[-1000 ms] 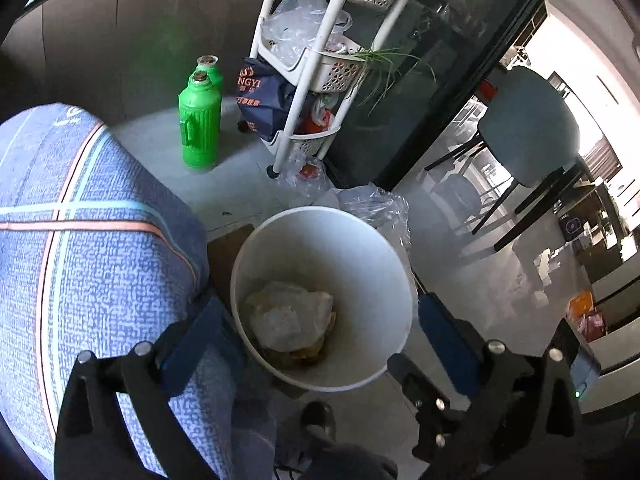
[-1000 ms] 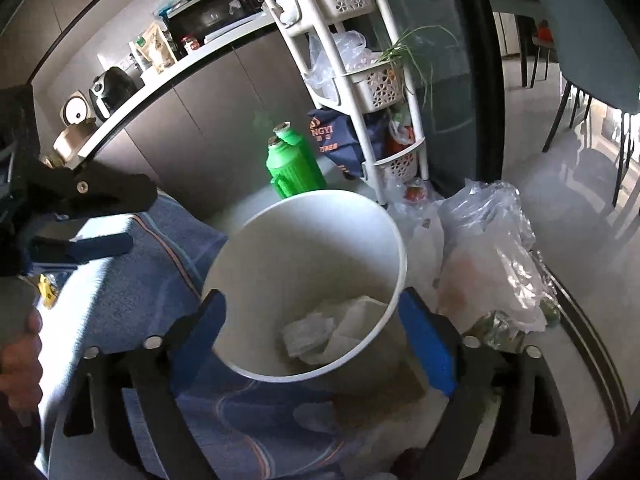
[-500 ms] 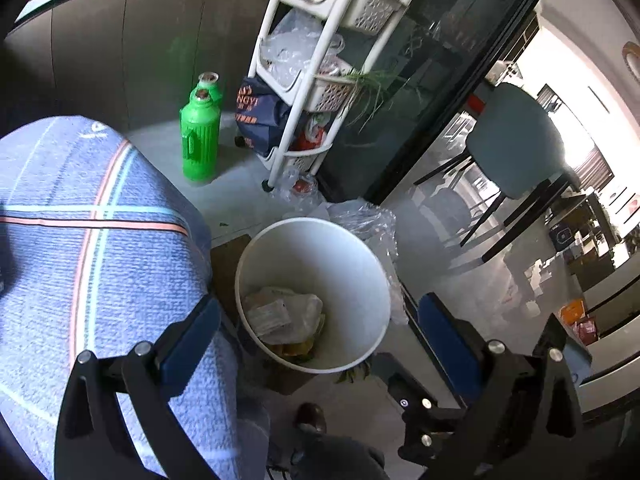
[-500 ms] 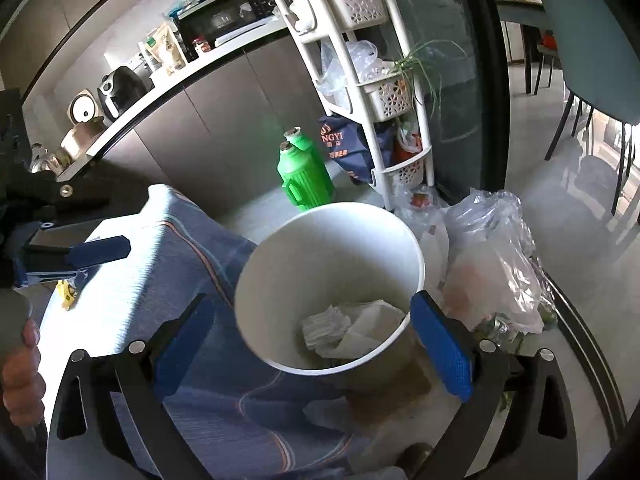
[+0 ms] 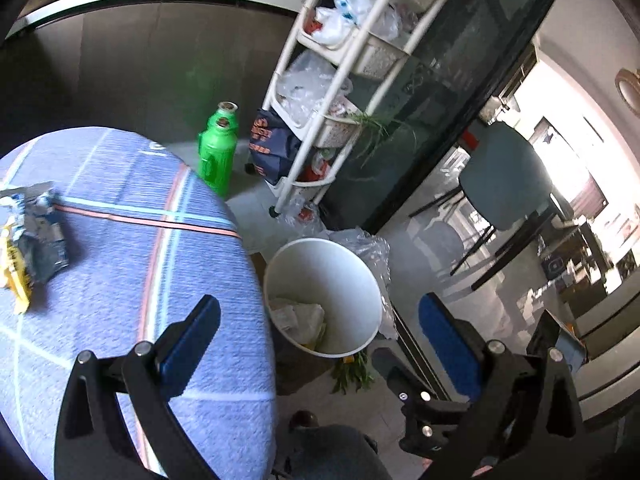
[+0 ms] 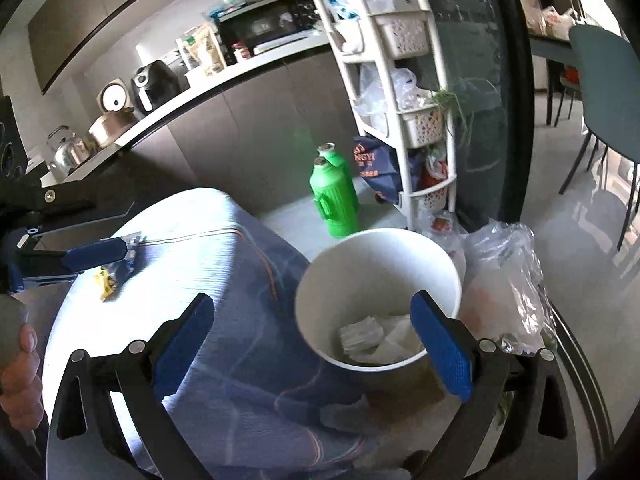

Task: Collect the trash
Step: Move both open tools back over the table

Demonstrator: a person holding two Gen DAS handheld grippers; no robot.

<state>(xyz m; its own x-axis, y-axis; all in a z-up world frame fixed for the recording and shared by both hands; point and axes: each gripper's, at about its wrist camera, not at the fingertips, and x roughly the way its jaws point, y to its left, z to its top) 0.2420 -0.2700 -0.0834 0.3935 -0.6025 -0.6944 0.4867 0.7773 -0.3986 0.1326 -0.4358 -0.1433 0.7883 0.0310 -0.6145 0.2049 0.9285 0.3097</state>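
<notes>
I hold the left hand-held gripper (image 5: pixel 320 316) and right hand-held gripper (image 6: pixel 312 320) with fingers spread wide, both empty, above the white bin (image 5: pixel 362 276) beside the bench (image 5: pixel 120 264). A crumpled wrapper (image 5: pixel 34 232) lies on the cloth: light, crinkly, likely slippery, best pinched across its bunched middle.

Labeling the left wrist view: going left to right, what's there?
Crumpled wrapper on the blue tablecloth → green bottles → white bin → clear plastic bag → teal chair.
</notes>
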